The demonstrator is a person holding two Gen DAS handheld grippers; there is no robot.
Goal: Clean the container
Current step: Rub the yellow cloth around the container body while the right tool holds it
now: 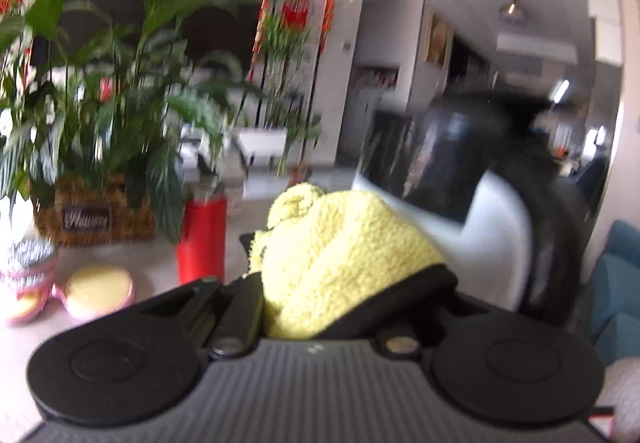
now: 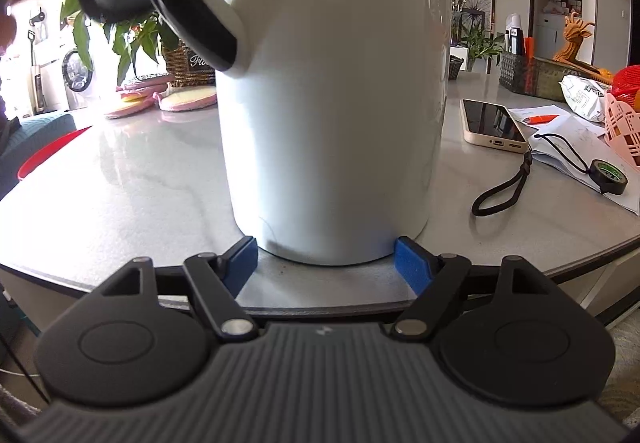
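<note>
left wrist view: the left gripper [image 1: 352,275] has its jaws clamped on a bunched yellow cloth [image 1: 340,255], which fills the gap between them and bulges forward. just beyond the cloth, to the right, is the jug [image 1: 496,239], white-bodied with a dark glossy top, blurred and close to the lens. the cloth looks near the jug's upper part, but whether it touches cannot be told. the gripper points a little below level, toward the jug's top rather than its base. further off, on the left, stand a plant [image 1: 100,115], a red bottle [image 1: 202,235] and round pads [image 1: 98,289].

right wrist view: the right gripper [image 2: 326,257] has its jaws well apart, the blue pads [image 2: 412,263] flanking the jug's [image 2: 336,103] foot on either side. they sit just beside the wall, and no press on it is evident, so it reads as not gripping. the jug stands upright on the grey table [image 2: 120,183], near its front edge, with its black-and-white handle [image 2: 192,15] up at the left. the gripper sits low, at table height, tilted slightly down. a phone [image 2: 494,125], a tape roll [image 2: 610,176] and papers [image 2: 576,139] lie to the right, apart from the jug.

progress, as a judgement: the cloth is in hand and brought to the jug, so wiping is either about to start or under way. no cleaned patch can be made out, and steadying the jug looks undone.
</note>
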